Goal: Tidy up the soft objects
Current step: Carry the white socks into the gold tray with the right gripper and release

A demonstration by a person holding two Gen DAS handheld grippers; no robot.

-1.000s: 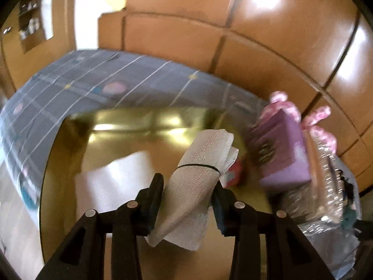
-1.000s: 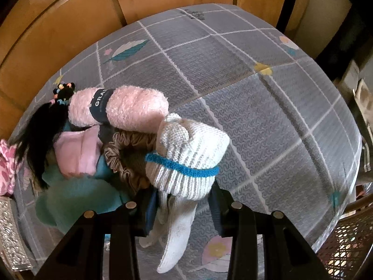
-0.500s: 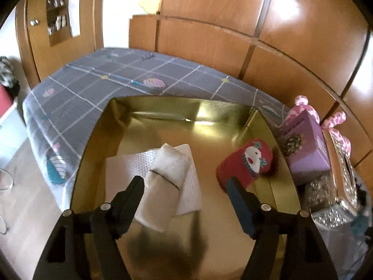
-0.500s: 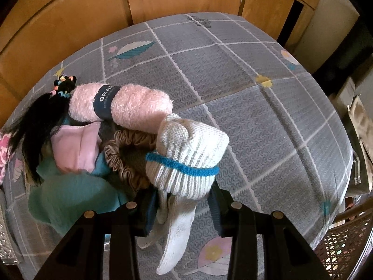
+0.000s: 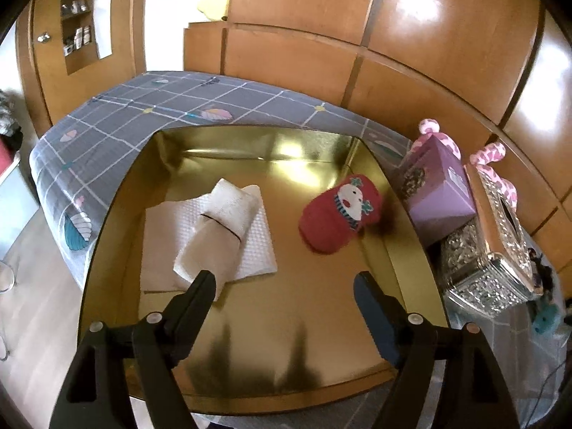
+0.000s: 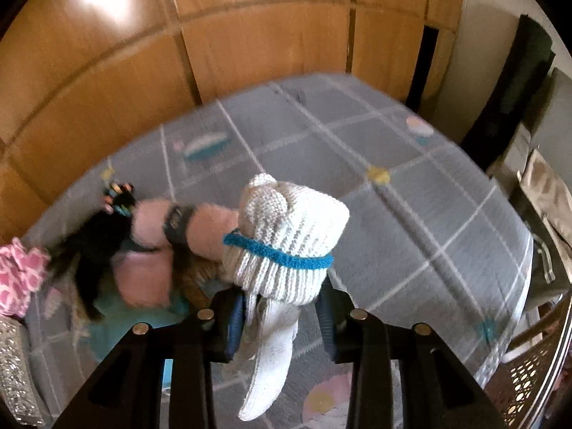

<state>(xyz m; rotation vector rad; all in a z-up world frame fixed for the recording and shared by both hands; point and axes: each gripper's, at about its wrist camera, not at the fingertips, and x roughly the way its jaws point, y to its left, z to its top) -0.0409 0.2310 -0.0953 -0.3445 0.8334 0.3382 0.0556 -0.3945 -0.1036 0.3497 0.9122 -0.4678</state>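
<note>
The right gripper has its jaws clenched on the ribbed cuff of a white knitted hat with a blue band. The hat's crown points away from the jaws and one long ear flap hangs below them. It appears lifted clear of the grey checked bed cover, though motion blur makes that hard to confirm. Just behind and left of the hat lies the pile it came from: a pink yarn skein, a pink cloth and something teal.

The left gripper hangs with jaws released and just widened, nothing between them, over a gold tin tray. In the tray a rolled white cloth lies at the left jaw's tip, long axis running away from the jaws, atop a flat white towel. A red character mitten lies well apart, to the right. Judged from here, the hat goes to the tray next, and the free space lies between roll and mitten.
</note>
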